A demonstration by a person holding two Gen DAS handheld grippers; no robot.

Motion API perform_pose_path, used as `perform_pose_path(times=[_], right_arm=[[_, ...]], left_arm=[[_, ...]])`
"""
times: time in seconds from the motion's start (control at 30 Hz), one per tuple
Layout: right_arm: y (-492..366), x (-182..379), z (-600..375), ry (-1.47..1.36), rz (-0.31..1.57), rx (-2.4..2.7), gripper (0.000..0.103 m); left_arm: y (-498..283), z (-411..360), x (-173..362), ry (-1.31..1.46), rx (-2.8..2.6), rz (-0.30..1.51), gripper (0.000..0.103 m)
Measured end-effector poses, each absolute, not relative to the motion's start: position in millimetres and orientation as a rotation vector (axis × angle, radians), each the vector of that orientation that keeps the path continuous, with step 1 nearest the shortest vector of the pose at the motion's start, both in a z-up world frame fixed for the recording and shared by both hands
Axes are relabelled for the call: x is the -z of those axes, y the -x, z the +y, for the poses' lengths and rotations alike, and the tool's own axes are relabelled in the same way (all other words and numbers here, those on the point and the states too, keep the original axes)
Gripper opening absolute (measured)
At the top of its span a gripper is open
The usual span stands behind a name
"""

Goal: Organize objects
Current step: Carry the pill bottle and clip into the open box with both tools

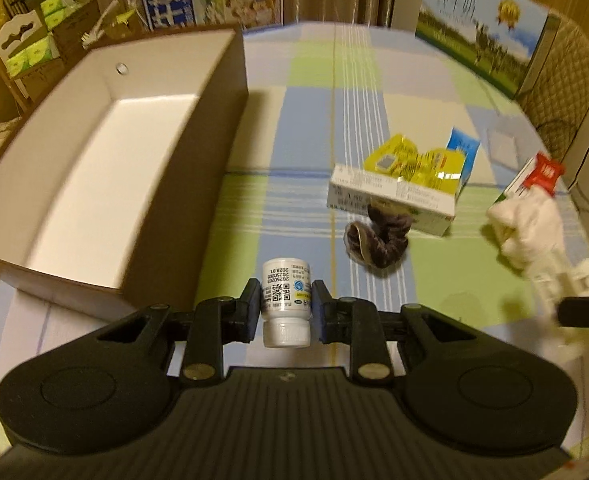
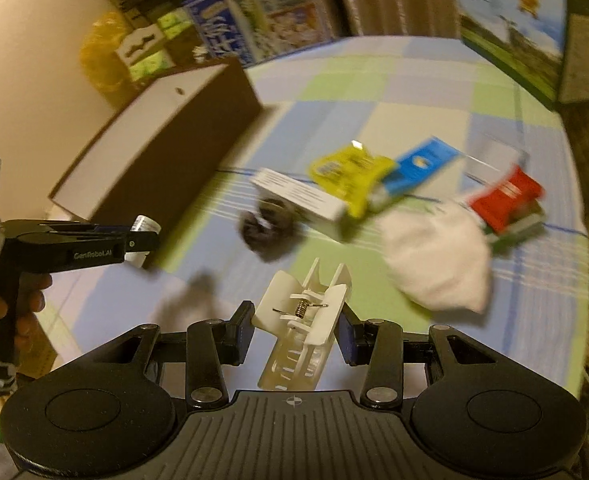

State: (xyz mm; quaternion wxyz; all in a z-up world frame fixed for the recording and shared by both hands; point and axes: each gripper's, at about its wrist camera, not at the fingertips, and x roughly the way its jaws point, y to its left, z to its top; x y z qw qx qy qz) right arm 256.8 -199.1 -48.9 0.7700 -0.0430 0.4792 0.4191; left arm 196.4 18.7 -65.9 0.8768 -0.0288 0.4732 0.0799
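Left wrist: open box (image 1: 106, 152) holds nothing.

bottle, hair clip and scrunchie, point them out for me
bottle (image 1: 285, 294), left wrist view, on its label
hair clip (image 2: 306, 312), right wrist view, near its spring
scrunchie (image 1: 378, 244), left wrist view, on its fabric

Black ribbed tool (image 1: 286, 304) bodies; silver screws; pads perhaps blue.
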Motion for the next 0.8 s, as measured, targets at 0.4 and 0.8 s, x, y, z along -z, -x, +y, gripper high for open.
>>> perform_pose_path(times=[0.4, 0.8], right_arm=[[-221.3, 5.3, -83.3, 0.041, 0.915, -1.042, 0.039], [-212.7, -4.4, 46.6, 0.016, 0.879, -1.107, 0.039]], left_arm=[[-177.8, 101.6, 1.0, 0.075, -0.157, 0.84, 0.022], [-187.2, 210.2, -2.1, 0.052, -0.205, 0.841, 0.023]])
